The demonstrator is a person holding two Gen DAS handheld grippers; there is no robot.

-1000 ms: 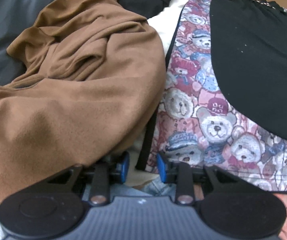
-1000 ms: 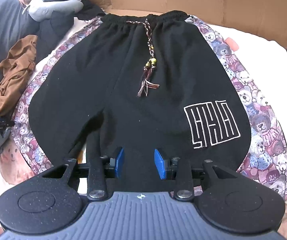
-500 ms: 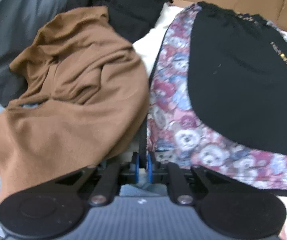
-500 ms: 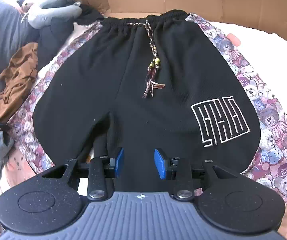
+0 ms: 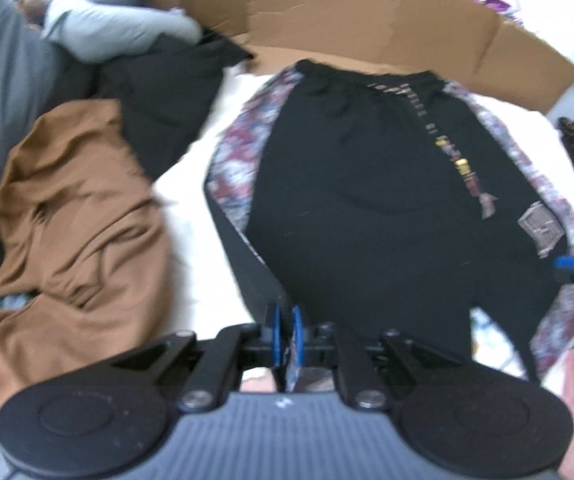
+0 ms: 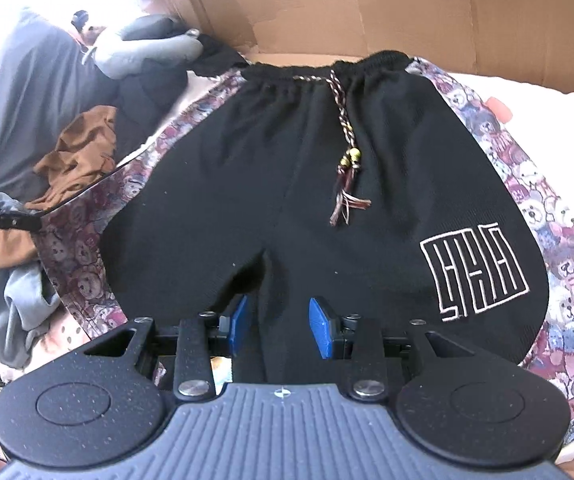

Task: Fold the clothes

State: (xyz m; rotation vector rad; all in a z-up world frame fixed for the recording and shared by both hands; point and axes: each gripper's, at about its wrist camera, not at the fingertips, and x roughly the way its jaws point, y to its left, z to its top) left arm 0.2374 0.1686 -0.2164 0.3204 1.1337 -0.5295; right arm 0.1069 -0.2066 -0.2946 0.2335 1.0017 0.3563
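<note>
A: Why's the left gripper (image 5: 286, 330) lifted?
B: Fingers just clamped on the teddy-print cloth (image 5: 231, 184) edge, prob. to fold it over the black shorts (image 6: 287, 200) on the bed.
A: Right gripper (image 6: 279, 326)?
B: Fingers apart over the shorts' hem, gripping nothing.

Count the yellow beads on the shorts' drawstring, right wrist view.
2: one yellow bead and a second sit side by side on the drawstring, just above the tassels, on the black shorts. More may hide behind the cord.
</note>
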